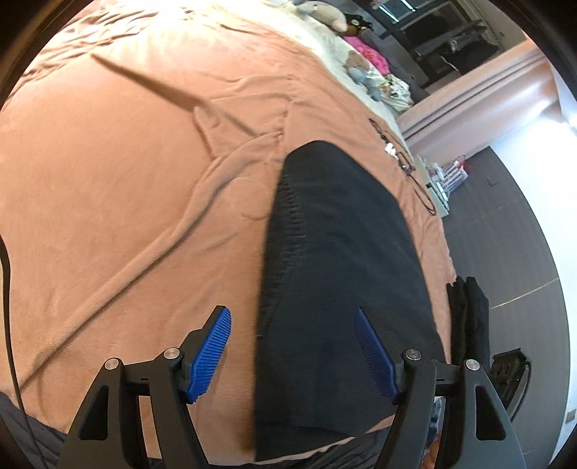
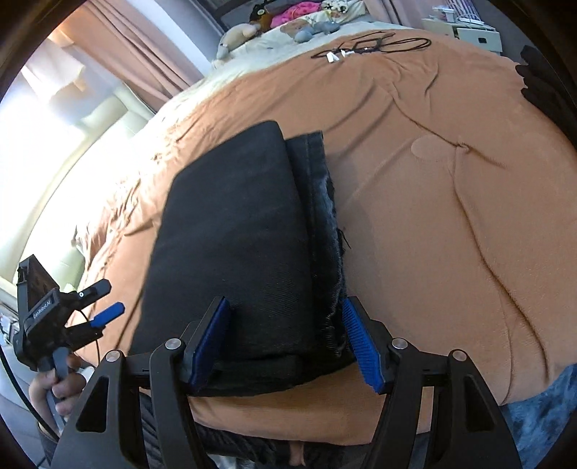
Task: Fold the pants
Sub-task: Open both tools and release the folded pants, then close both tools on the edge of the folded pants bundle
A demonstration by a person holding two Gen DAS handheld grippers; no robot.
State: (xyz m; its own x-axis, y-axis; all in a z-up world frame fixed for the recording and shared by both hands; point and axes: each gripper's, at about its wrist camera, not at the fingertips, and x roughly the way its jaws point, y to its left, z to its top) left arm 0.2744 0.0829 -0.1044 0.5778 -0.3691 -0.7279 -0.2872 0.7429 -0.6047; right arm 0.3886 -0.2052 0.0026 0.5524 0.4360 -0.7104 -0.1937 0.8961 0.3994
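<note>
Black pants lie folded on an orange-brown bed cover, near the bed's front edge. In the right wrist view the folded pants show a frayed hem edge on their right side. My left gripper is open and empty, hovering above the pants' left edge. My right gripper is open, its blue pads either side of the near end of the pants, holding nothing. The left gripper also shows in the right wrist view, held by a hand at the far left.
Dark folded clothes lie at the bed's right edge. Black cables and plush toys lie at the far end of the bed. Curtains hang beyond the bed. A dark floor lies beside the bed.
</note>
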